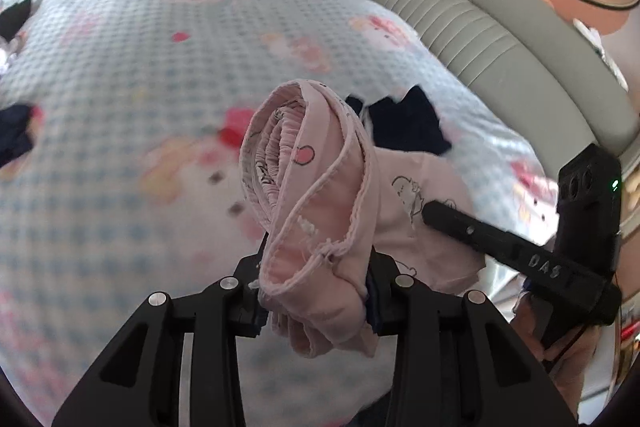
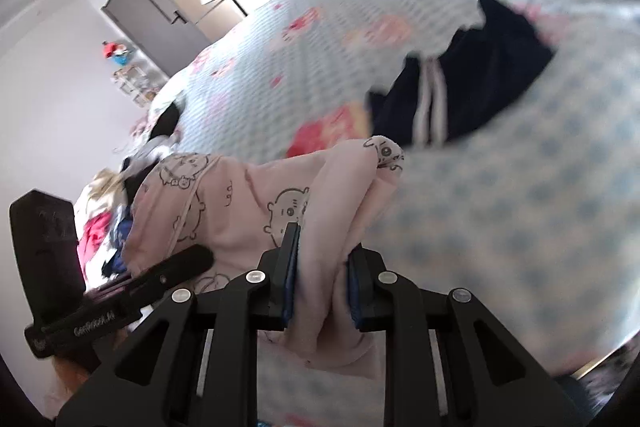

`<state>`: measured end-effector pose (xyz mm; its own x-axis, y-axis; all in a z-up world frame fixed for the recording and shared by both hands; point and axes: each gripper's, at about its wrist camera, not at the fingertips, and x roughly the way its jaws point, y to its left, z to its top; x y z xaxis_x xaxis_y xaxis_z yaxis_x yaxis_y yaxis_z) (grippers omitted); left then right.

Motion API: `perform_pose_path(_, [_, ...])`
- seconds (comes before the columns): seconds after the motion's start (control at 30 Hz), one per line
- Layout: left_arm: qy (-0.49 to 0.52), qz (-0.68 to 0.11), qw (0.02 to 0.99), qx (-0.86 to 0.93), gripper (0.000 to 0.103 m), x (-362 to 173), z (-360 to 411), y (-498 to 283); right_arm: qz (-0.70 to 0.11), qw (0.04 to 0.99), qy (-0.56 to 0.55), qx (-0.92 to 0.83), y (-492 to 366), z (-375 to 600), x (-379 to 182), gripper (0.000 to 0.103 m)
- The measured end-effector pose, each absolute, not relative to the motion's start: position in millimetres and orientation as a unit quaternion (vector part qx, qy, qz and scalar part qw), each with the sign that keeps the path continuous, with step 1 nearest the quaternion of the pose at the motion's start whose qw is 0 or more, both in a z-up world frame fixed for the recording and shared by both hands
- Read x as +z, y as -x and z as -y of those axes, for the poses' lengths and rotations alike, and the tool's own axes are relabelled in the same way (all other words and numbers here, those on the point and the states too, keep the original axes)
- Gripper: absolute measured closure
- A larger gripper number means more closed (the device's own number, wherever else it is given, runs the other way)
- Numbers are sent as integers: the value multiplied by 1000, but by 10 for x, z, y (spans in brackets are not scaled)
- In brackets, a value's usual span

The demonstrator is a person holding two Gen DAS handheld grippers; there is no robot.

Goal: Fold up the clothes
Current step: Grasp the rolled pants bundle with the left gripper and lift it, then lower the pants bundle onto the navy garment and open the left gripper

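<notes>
A pink garment with cartoon prints (image 1: 316, 179) hangs bunched between both grippers above the bed. My left gripper (image 1: 316, 279) is shut on one folded edge of it, elastic waistband showing. My right gripper (image 2: 322, 267) is shut on another part of the same pink garment (image 2: 248, 203). The right gripper also shows in the left wrist view (image 1: 520, 251), close at the right, its tip against the cloth. The left gripper shows in the right wrist view (image 2: 132, 283) at lower left.
The bed has a light blue checked cover with pink cartoon prints (image 1: 140, 47). A dark navy garment (image 1: 408, 123) lies on it just beyond the pink one, also seen in the right wrist view (image 2: 472, 83). A grey padded headboard (image 1: 500, 39) is at right. A heap of clothes (image 2: 108, 223) lies at far left.
</notes>
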<state>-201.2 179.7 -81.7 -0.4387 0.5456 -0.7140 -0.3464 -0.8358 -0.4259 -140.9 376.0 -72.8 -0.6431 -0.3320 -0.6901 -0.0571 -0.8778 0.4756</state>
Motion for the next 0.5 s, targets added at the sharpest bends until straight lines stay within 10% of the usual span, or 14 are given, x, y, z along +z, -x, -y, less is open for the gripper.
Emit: perform_pose_path(0.5, [458,211,287,815,65,-1022,-2911,3241,171,11,-400,-900,2504,-5079,-429,82])
